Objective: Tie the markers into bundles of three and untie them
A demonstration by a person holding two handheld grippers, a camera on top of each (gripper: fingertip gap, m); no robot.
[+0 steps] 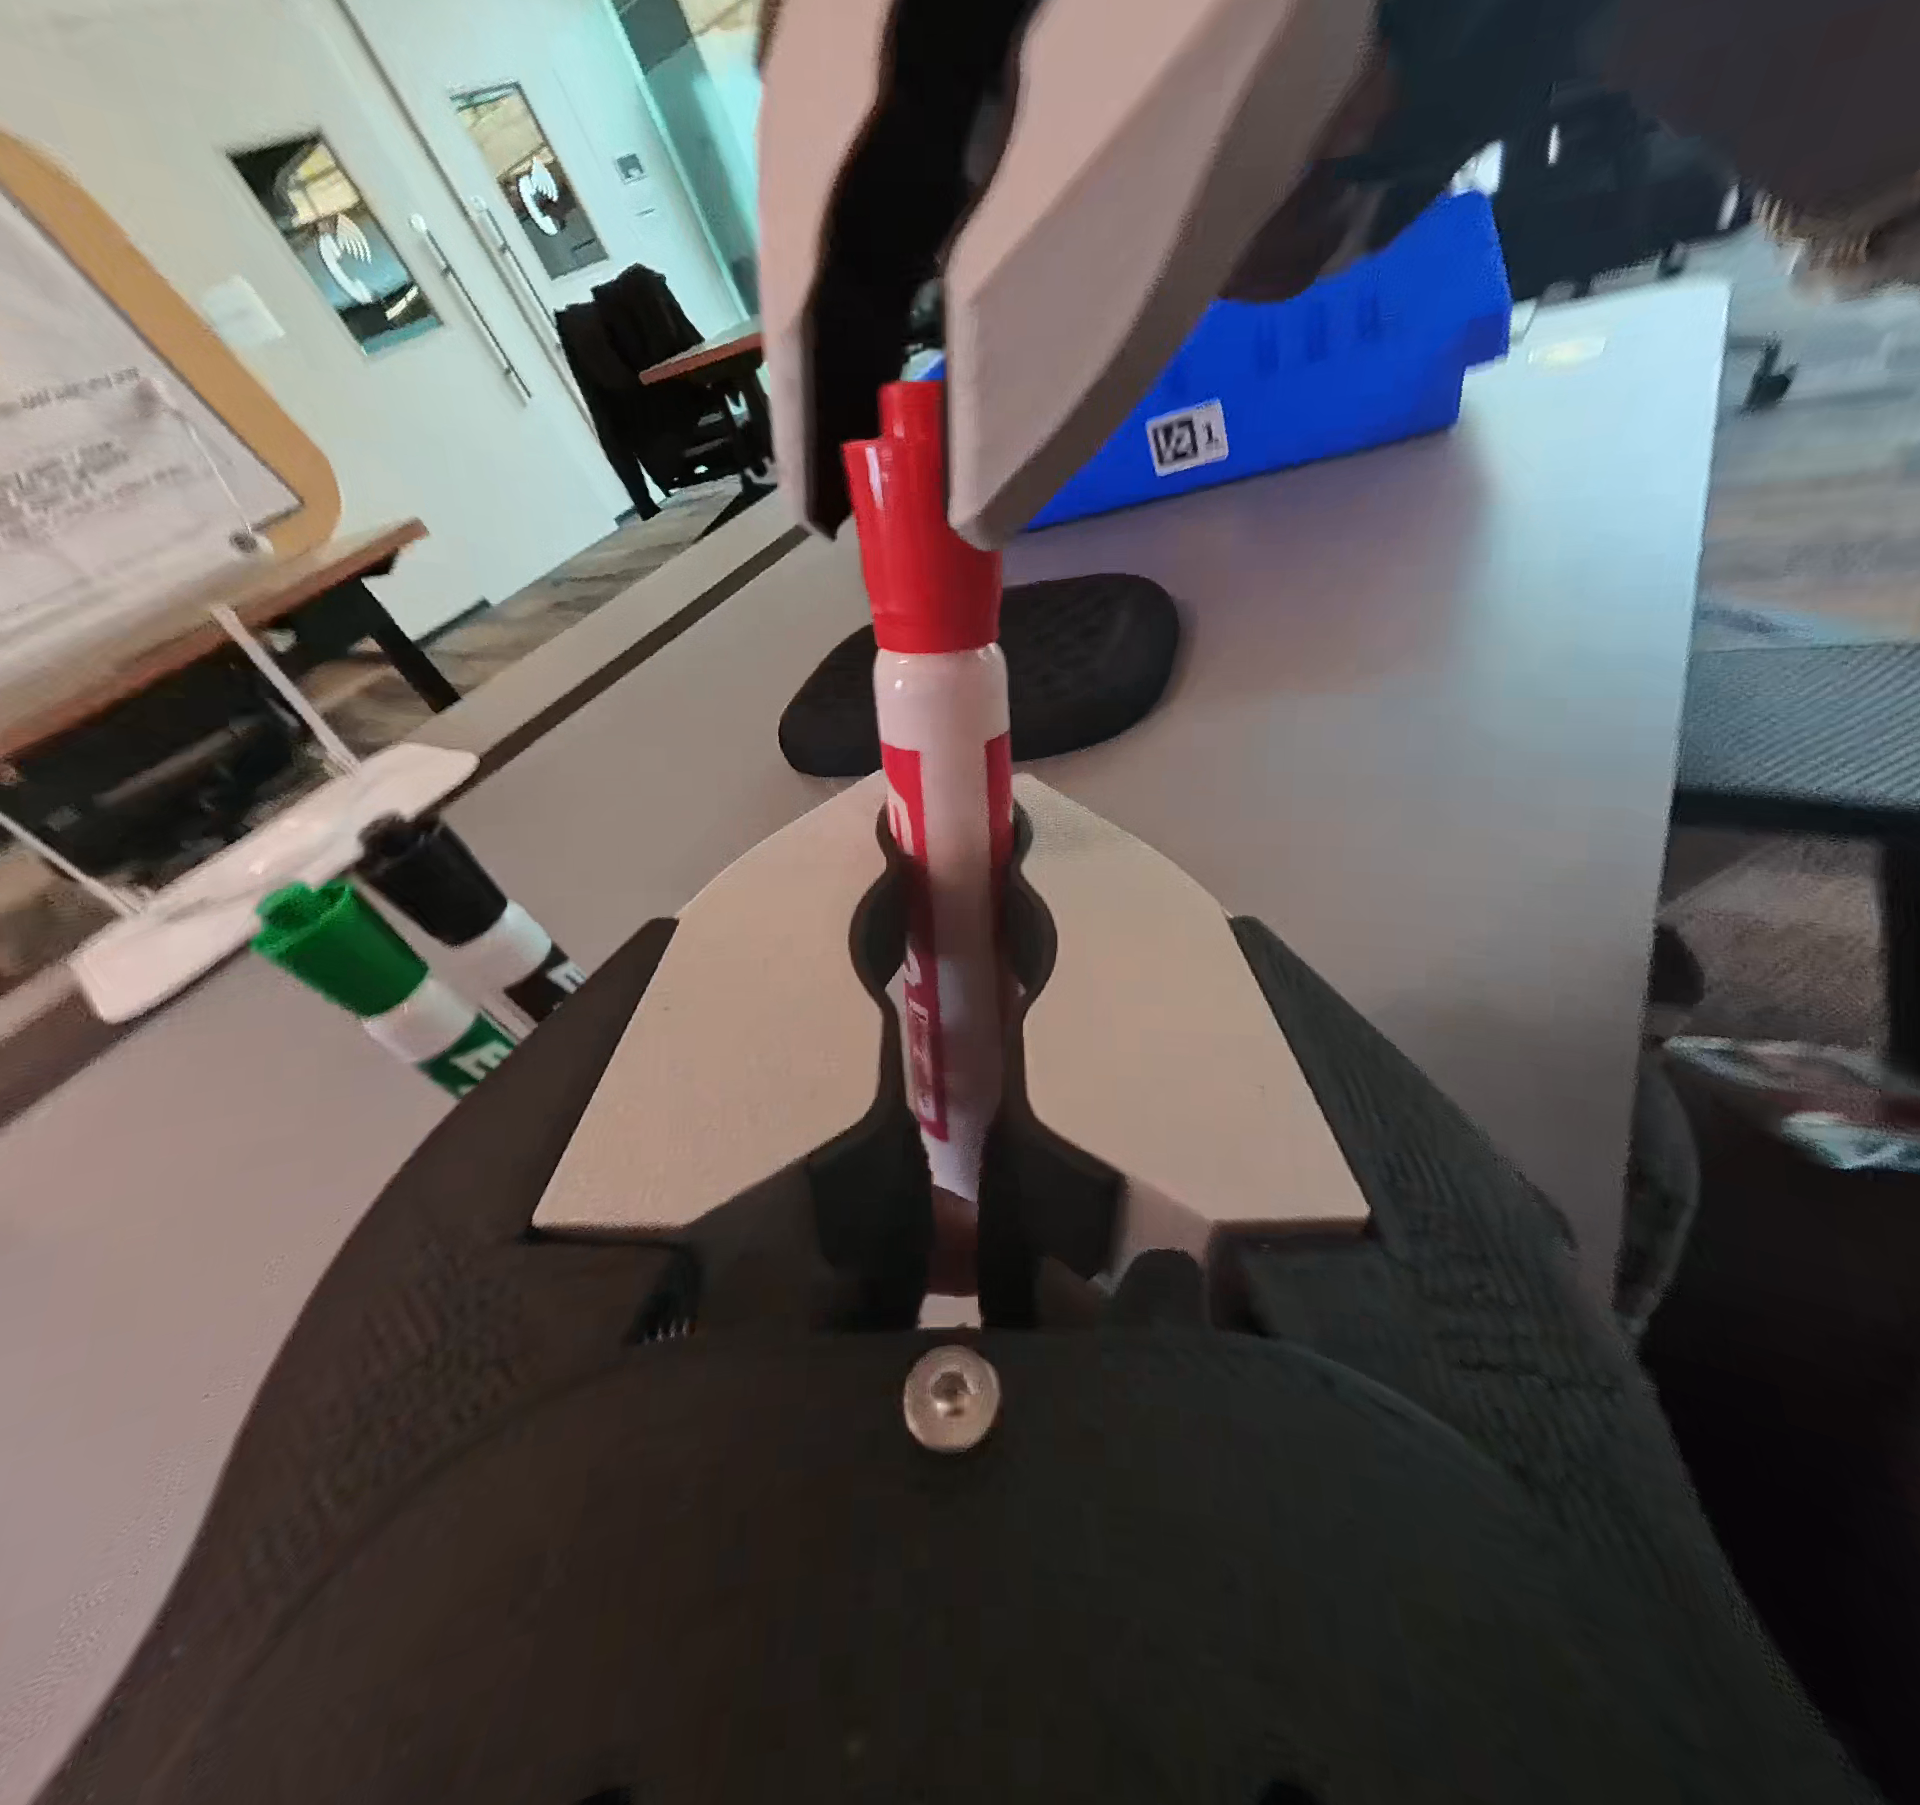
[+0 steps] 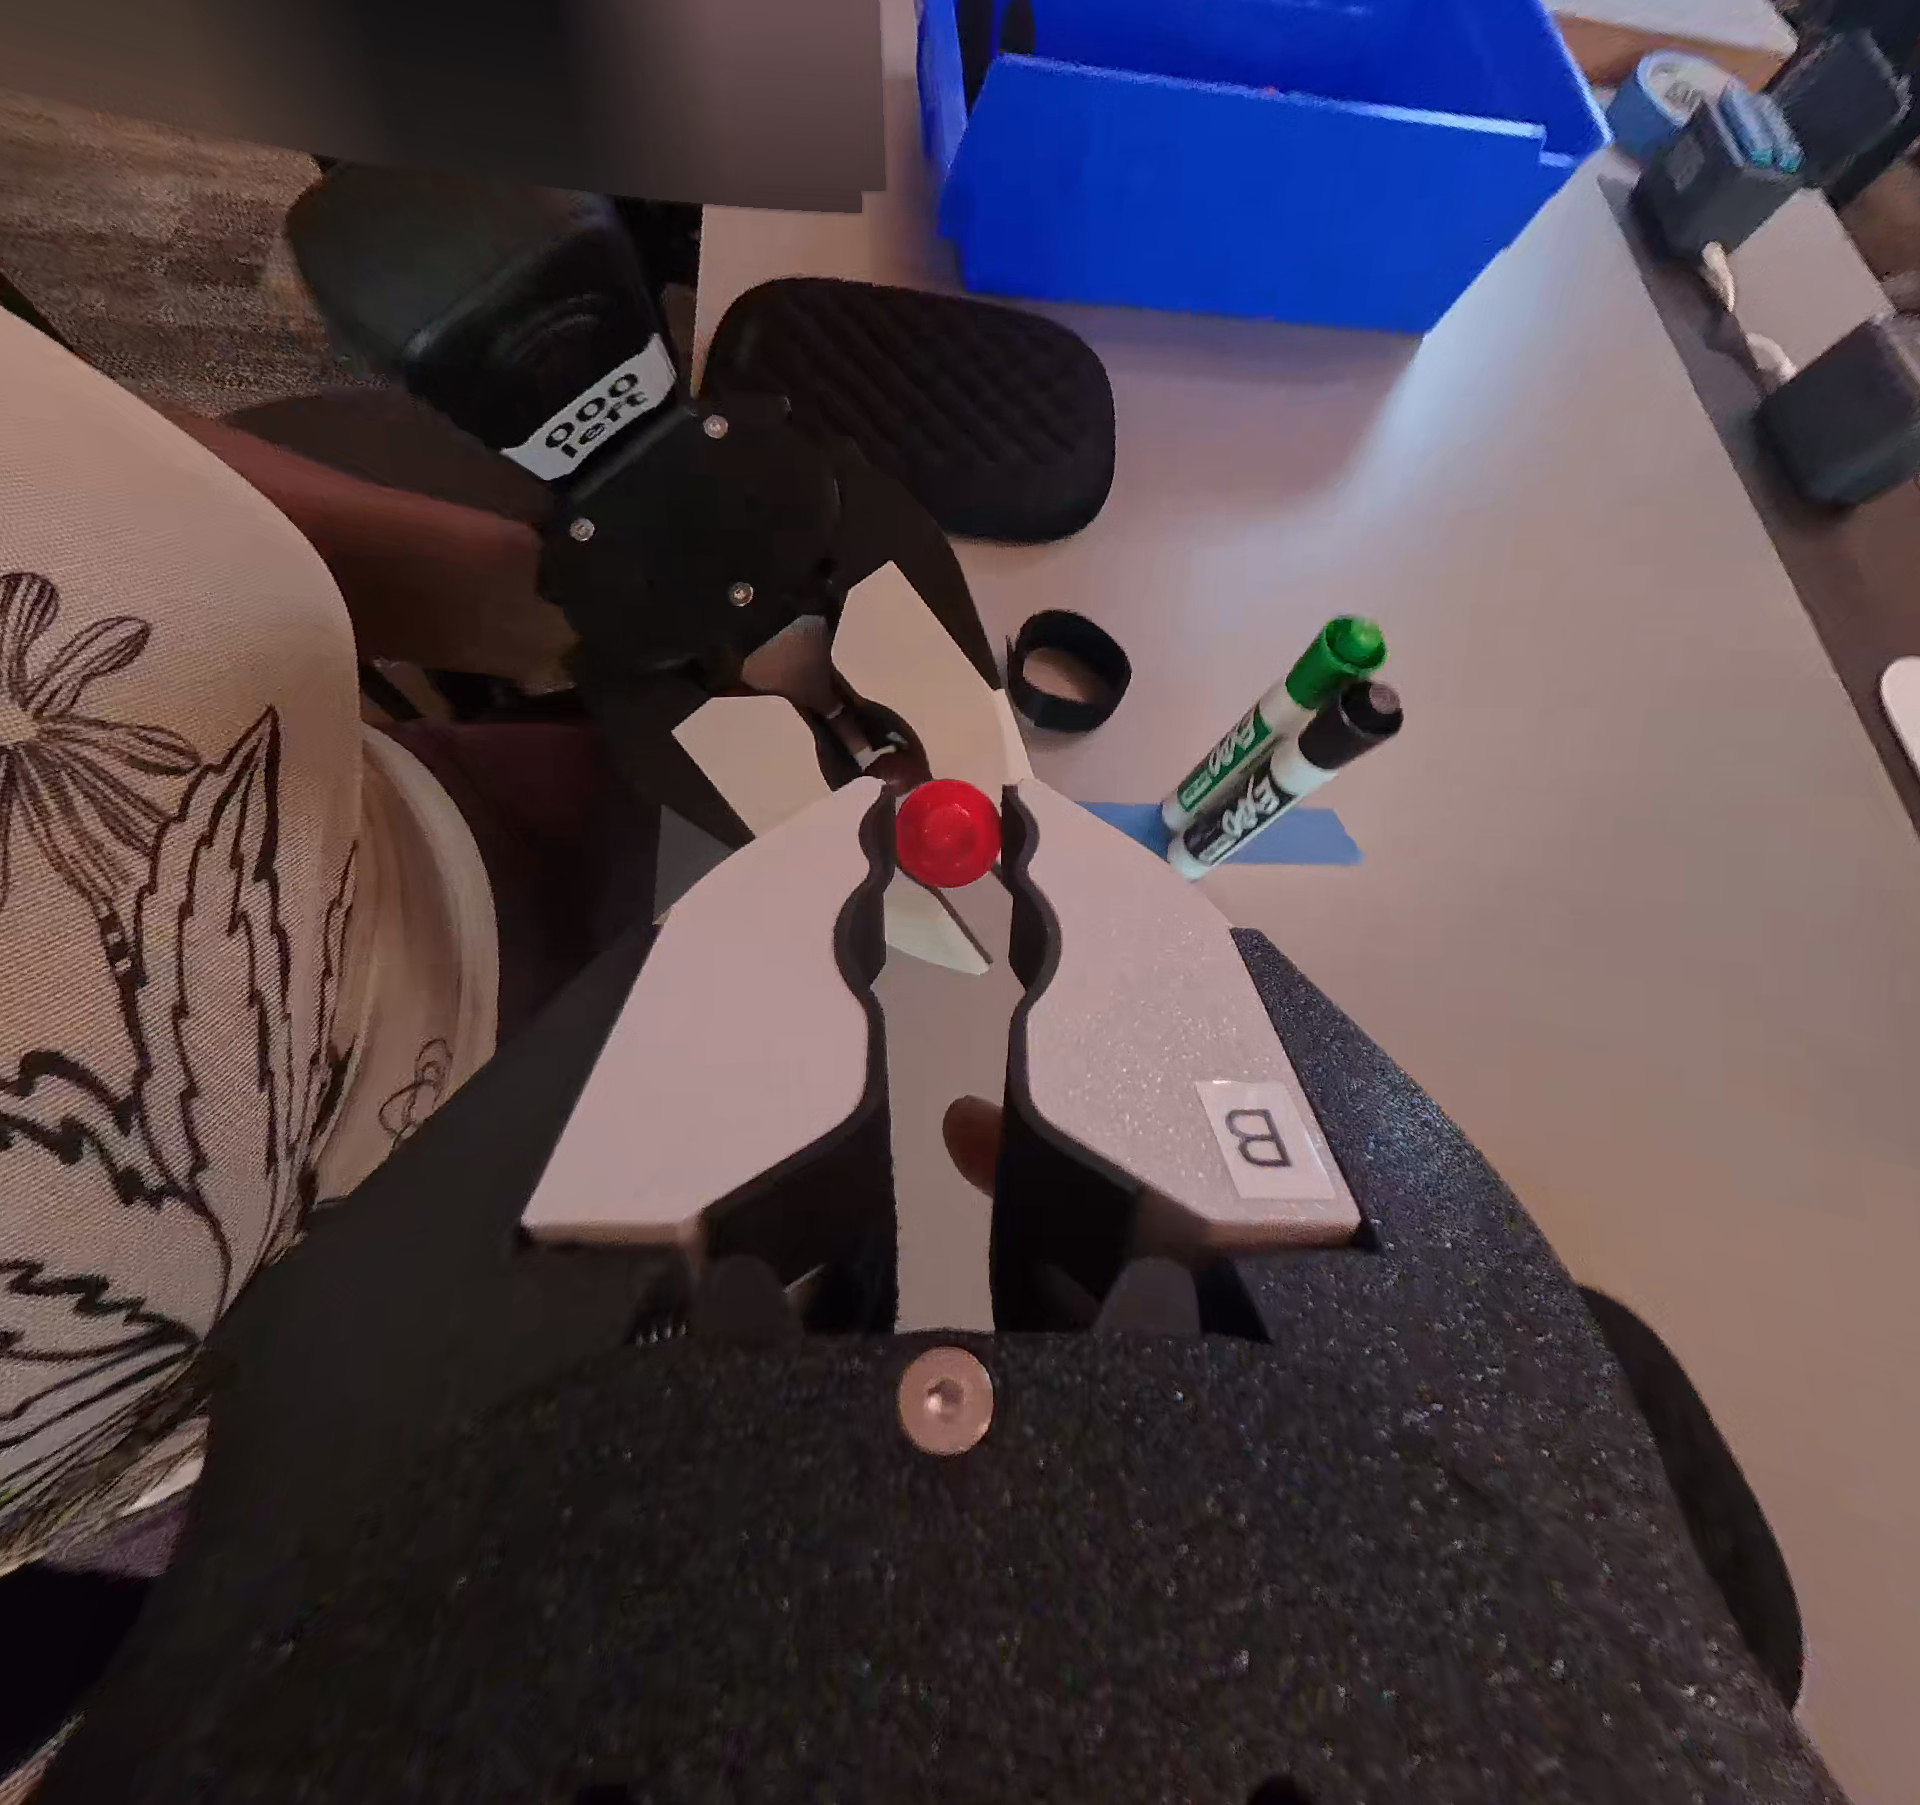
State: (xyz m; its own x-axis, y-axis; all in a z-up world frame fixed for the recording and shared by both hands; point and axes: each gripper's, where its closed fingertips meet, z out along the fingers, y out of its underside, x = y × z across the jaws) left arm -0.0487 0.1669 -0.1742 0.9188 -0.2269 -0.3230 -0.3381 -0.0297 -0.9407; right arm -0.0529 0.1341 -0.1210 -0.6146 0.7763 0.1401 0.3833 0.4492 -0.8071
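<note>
Red marker (image 1: 940, 716) stands upright above the grey table (image 1: 1403, 716), near its front edge, barrel clamped between the left gripper (image 1: 951, 820) pads. Right gripper (image 1: 894, 519) comes down from above, tips either side of the red cap; in its own view the cap fills the gap and touches the right pad, while a thin dark sliver shows on the left, so whether it presses there cannot be told. Green marker (image 2: 1278, 716) and black marker (image 2: 1299, 768) lie side by side, touching, on blue tape (image 2: 1299, 846) to the right. Black strap loop (image 2: 1070, 669) lies between them and the grippers. Black pad (image 2: 935, 405) and blue bin (image 2: 1247, 197) sit behind. Open tabletop remains right of the markers.
</note>
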